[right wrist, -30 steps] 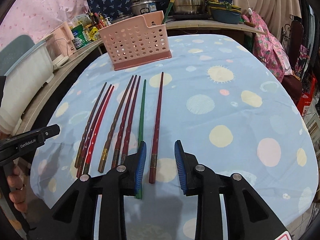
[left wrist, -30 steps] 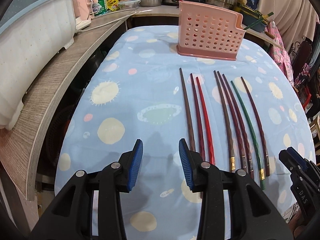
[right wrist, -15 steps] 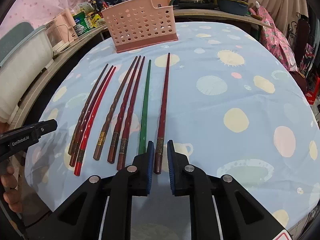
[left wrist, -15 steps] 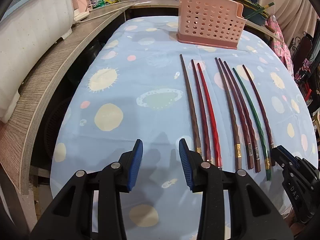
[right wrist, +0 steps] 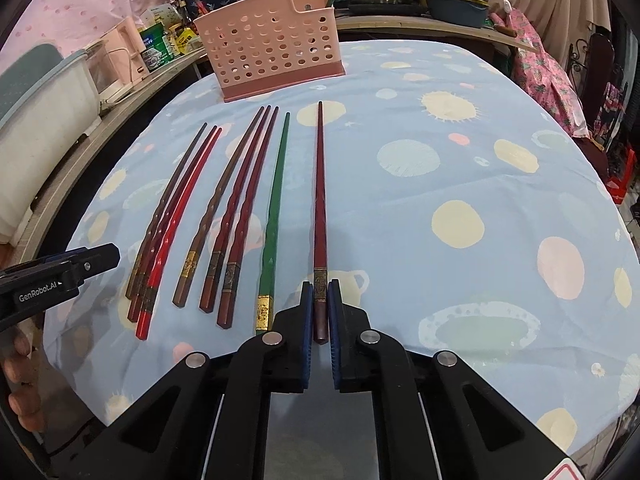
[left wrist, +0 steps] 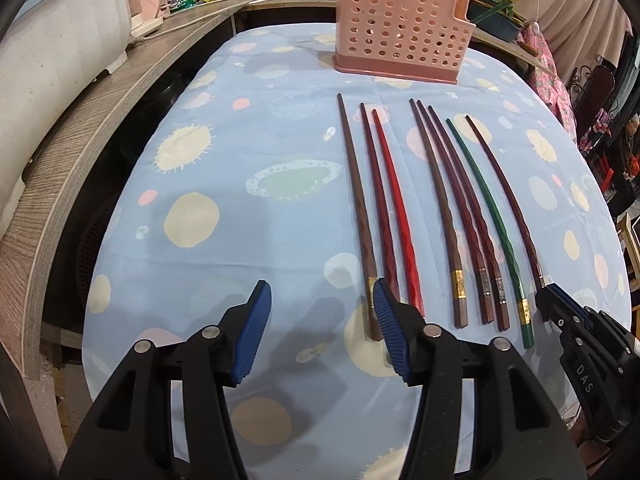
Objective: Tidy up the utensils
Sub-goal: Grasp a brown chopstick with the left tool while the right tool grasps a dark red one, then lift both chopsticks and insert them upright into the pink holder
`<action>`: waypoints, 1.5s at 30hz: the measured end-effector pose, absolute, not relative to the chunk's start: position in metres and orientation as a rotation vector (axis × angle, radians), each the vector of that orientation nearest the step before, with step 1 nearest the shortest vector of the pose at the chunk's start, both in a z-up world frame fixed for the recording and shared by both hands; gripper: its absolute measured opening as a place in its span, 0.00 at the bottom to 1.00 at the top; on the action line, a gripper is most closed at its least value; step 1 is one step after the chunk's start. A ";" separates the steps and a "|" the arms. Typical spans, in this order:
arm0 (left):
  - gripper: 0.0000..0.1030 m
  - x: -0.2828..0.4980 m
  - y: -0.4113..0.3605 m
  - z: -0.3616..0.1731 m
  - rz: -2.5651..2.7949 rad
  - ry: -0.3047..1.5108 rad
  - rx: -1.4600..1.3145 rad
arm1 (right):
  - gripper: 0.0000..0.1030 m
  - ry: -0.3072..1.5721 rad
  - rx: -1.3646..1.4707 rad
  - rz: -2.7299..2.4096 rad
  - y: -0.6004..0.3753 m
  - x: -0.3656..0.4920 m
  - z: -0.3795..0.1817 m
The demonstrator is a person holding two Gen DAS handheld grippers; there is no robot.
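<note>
I see a matt pale-blue printed cotton cloth over the surface, faintly creased. Beyond it stands a perforated pink plastic utensil basket, smooth and dull. Just before the basket, lacquered wooden chopsticks look glossy, with metallic gold bands. My hand-held gripper fingers carry ribbed blue rubber.

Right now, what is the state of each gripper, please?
Left gripper: jaws opening, nothing between them.
Right gripper: shut on the dark red chopstick.
</note>
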State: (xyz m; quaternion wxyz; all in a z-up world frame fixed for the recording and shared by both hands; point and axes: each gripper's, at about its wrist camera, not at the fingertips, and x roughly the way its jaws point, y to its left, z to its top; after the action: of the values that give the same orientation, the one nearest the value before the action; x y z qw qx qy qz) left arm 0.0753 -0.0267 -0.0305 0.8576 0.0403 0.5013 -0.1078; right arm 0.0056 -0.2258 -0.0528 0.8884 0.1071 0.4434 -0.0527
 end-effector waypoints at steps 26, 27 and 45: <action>0.31 0.080 -0.032 -0.049 -0.226 1.079 0.108 | 0.07 0.919 0.229 -0.107 -0.226 0.006 -0.053; 0.26 0.081 -0.031 -0.049 -0.230 1.080 0.105 | 0.07 0.920 0.228 -0.108 -0.226 0.006 -0.053; 0.07 0.082 -0.024 -0.038 -0.237 1.086 0.088 | 0.07 0.889 0.225 -0.115 -0.227 0.003 -0.036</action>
State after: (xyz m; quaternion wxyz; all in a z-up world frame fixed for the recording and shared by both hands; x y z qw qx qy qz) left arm 0.0818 -0.0243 -0.0377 0.8486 0.0419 0.5153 -0.1123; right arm 0.0034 -0.2273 -0.0360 0.8952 0.1086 0.4286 -0.0556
